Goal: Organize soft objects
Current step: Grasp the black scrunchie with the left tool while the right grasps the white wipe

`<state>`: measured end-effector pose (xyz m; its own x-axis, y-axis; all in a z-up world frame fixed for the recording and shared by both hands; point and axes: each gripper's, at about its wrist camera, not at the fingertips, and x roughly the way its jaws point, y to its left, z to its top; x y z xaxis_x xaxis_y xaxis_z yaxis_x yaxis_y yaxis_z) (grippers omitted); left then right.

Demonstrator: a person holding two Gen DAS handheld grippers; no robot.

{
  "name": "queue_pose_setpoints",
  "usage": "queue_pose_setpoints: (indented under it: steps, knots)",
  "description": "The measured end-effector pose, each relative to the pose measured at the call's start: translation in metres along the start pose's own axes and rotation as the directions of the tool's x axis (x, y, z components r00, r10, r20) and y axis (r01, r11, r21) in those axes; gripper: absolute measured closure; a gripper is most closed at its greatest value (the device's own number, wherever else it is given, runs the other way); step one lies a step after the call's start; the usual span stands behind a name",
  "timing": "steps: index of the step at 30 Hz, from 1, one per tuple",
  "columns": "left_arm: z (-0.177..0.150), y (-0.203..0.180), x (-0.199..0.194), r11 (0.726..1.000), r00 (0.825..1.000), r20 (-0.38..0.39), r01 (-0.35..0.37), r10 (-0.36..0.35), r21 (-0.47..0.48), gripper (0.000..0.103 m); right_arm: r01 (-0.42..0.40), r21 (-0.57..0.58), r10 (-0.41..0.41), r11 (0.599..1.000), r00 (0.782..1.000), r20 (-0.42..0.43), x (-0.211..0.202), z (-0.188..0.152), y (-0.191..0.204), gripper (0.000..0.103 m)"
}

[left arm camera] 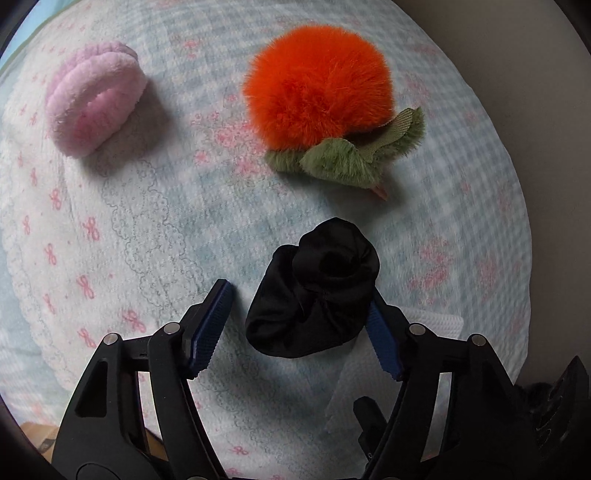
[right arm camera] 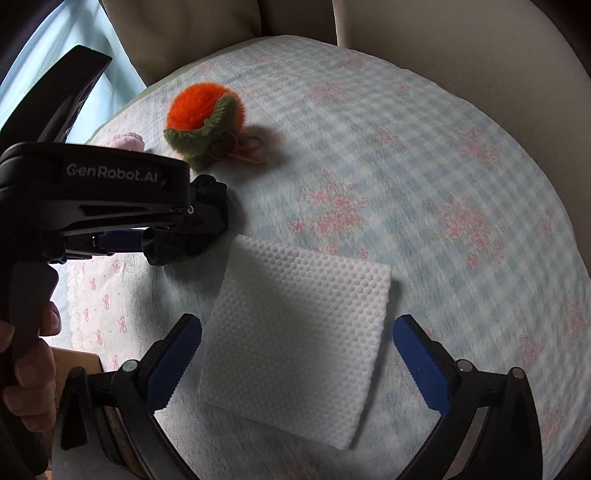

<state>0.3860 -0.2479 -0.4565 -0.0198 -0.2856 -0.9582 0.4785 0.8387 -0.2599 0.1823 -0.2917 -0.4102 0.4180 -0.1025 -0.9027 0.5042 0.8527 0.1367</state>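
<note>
A black fabric scrunchie (left arm camera: 314, 295) lies on the checked cloth between the fingers of my left gripper (left arm camera: 301, 314), which is open around it; the right pad touches it, the left pad stands apart. An orange fluffy pom-pom with green leaves (left arm camera: 321, 96) lies beyond it, and a pink plush scrunchie (left arm camera: 94, 99) lies far left. In the right wrist view my right gripper (right arm camera: 297, 334) is open over a white dimpled folded cloth (right arm camera: 299, 328). The left gripper body (right arm camera: 110, 199), the black scrunchie (right arm camera: 212, 192) and the pom-pom (right arm camera: 201, 110) show at left there.
Everything lies on a pale blue checked cloth with pink flowers (right arm camera: 424, 184) over a rounded cushion. A beige seat back (right arm camera: 443, 26) rises behind. A white lace-edged cloth with pink bows (left arm camera: 55, 240) covers the left side. A corner of the white cloth (left arm camera: 436, 325) shows by the left gripper.
</note>
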Motion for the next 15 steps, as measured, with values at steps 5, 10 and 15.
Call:
queue_pose_setpoints:
  steps: [5, 10, 15]
  knots:
    - [0.002, -0.005, 0.001, 0.998, 0.999, 0.019, -0.036, 0.035, 0.043, 0.058, 0.035, -0.01, -0.035, 0.999, 0.999, -0.004, 0.011, -0.001, 0.011, 0.015]
    - [0.007, -0.002, -0.002, 0.998, 0.999, 0.027, -0.033, 0.032, 0.05, 0.08, 0.11, -0.057, -0.11, 0.992, 0.994, -0.001, 0.013, 0.0, 0.019, 0.042]
    - [0.01, 0.001, -0.007, 0.999, 0.999, 0.032, -0.019, 0.018, 0.031, 0.086, 0.11, -0.071, -0.11, 0.991, 0.994, 0.002, 0.01, 0.003, 0.018, 0.076]
